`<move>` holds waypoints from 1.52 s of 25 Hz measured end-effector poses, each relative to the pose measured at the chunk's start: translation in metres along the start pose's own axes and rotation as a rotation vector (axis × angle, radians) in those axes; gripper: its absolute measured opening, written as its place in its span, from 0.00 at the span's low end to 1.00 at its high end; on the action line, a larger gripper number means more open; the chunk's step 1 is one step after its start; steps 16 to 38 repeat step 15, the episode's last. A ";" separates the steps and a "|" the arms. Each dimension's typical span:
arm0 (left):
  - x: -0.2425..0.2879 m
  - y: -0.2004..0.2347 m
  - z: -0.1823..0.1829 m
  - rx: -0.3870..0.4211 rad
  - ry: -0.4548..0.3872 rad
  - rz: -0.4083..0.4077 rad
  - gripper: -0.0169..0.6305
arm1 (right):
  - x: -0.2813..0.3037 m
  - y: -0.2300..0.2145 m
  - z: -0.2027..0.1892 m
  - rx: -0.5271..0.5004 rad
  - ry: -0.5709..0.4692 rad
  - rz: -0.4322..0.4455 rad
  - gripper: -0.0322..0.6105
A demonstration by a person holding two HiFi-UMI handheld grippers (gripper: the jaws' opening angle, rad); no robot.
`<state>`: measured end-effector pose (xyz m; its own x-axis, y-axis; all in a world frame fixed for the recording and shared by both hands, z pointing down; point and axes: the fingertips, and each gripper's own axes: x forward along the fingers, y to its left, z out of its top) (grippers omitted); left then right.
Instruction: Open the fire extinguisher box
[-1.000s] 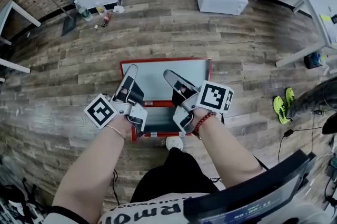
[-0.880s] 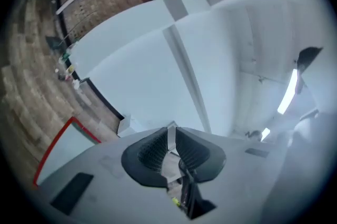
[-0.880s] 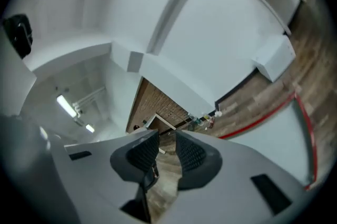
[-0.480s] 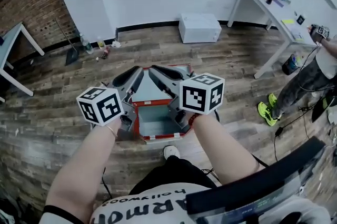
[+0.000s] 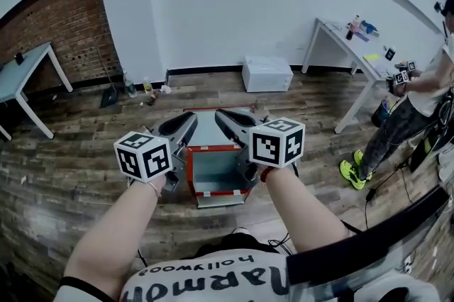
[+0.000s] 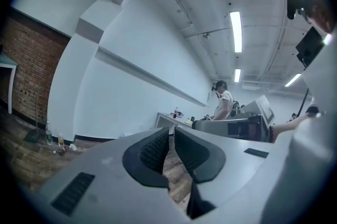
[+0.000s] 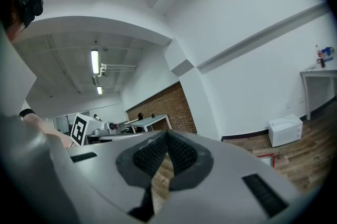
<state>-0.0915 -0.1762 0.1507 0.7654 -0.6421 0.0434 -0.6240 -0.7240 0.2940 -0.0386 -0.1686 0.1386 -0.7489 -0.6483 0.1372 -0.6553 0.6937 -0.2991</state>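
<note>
The red fire extinguisher box stands on the wooden floor in front of me with its lid open and its pale inside showing. A corner of it appears in the right gripper view. Both grippers are held level in the air above the box, touching nothing. My left gripper has just been closing; a thin slit stays between its pads with nothing in it. The right gripper is shut and empty, its pads meeting at the tips.
A white box sits by the far wall, with a white table and a person to the right. Bottles and a dustpan lie at the wall on the left, near a grey table.
Both grippers have lifted away from the box and rolled so their marker cubes face me. The right jaws have closed. My view has tipped up toward the wall.
</note>
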 end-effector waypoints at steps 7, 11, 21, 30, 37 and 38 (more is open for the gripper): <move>-0.006 -0.016 0.005 0.027 -0.003 0.027 0.09 | -0.013 0.011 0.005 -0.063 0.032 0.028 0.06; -0.004 -0.022 -0.002 0.025 0.016 0.036 0.09 | -0.021 0.014 0.000 -0.082 0.065 0.047 0.06; 0.000 -0.031 -0.009 0.038 0.019 0.039 0.09 | -0.032 0.009 -0.011 -0.105 0.094 0.042 0.06; 0.000 -0.031 -0.009 0.038 0.019 0.039 0.09 | -0.032 0.009 -0.011 -0.105 0.094 0.042 0.06; 0.000 -0.031 -0.009 0.038 0.019 0.039 0.09 | -0.032 0.009 -0.011 -0.105 0.094 0.042 0.06; 0.000 -0.031 -0.009 0.038 0.019 0.039 0.09 | -0.032 0.009 -0.011 -0.105 0.094 0.042 0.06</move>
